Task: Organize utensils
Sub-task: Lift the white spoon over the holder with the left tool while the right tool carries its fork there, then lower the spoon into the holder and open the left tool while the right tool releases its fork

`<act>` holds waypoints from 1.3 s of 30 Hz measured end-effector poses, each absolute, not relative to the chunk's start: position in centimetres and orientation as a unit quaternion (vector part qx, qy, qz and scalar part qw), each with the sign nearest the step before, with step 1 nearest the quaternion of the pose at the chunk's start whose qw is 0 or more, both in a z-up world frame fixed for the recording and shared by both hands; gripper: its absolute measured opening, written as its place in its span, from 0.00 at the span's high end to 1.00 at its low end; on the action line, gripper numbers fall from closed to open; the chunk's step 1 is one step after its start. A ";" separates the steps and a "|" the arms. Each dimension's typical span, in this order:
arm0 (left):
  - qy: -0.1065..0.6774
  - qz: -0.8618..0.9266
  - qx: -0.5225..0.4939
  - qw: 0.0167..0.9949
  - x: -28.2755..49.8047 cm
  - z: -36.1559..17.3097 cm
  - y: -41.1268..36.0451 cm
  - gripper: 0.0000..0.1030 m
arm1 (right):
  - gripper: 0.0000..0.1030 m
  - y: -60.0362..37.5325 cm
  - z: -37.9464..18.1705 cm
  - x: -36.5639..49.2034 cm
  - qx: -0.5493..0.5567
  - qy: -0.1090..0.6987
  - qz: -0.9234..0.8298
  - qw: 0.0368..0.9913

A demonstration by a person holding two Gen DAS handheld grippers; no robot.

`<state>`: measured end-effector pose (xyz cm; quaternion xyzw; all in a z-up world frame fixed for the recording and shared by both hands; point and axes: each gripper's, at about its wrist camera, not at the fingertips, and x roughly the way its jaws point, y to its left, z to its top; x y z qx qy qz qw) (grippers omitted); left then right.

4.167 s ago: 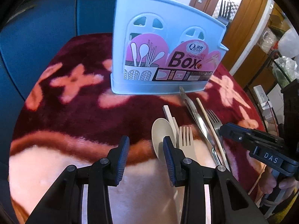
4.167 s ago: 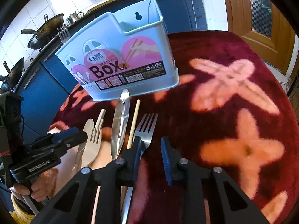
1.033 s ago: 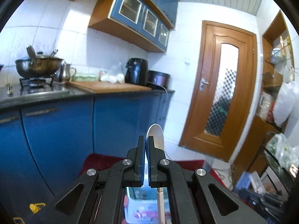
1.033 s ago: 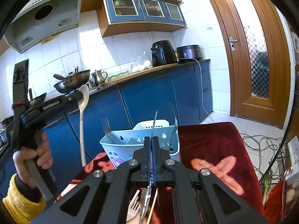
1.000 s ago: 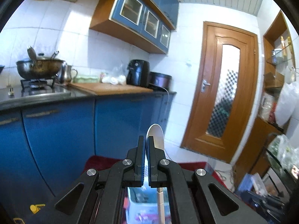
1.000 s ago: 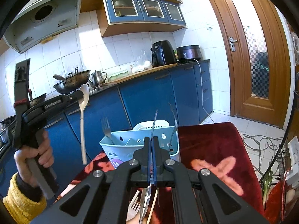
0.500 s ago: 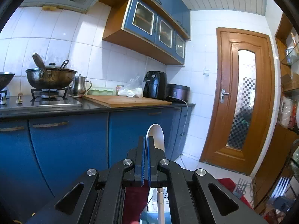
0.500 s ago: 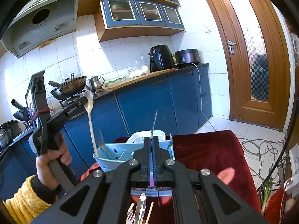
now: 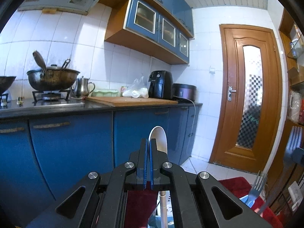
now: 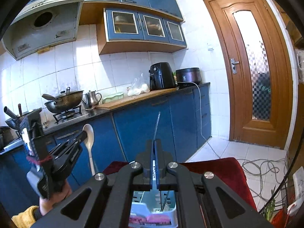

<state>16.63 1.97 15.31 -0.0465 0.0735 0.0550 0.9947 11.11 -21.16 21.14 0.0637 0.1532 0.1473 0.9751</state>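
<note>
Both tongs have lifted higher since half a second ago, utensils upright above the box.

Largest below, the red plush-covered table (image 10: 218,171) carries the pale blue plastic utensil box (image 10: 140,209). Left tongs (image 9: 148,152) are clenched on the cream plastic spoon (image 9: 160,138); right tongs (image 10: 154,152) are clenched on the thin steel knife (image 10: 157,125).

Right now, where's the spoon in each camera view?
Left wrist: spoon at lower centre, its bowl rising just behind the left gripper.
Right wrist: spoon at left, handle hanging down.
Shared landmark: black air fryer on the counter.
</note>
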 end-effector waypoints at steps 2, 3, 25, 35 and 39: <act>0.078 0.053 -0.050 0.994 16.7 14.9 2.2 0.98 | 0.97 -20.5 20.5 11.9 0.060 0.158 0.146 0.975; 0.079 0.051 -0.050 0.994 16.8 14.7 2.3 0.98 | 0.97 -20.3 20.1 12.2 0.058 0.161 0.146 0.974; 0.107 0.030 -0.034 0.993 15.7 12.1 1.8 0.96 | 0.96 -20.4 14.1 14.6 0.069 0.264 0.151 0.950; 0.152 0.000 -0.053 0.987 16.1 11.9 2.1 0.79 | 0.81 -21.2 14.2 14.3 0.105 0.275 0.169 0.941; 0.156 -0.007 -0.050 0.986 15.6 12.0 1.9 0.70 | 0.80 -21.4 14.7 13.5 0.110 0.266 0.170 0.943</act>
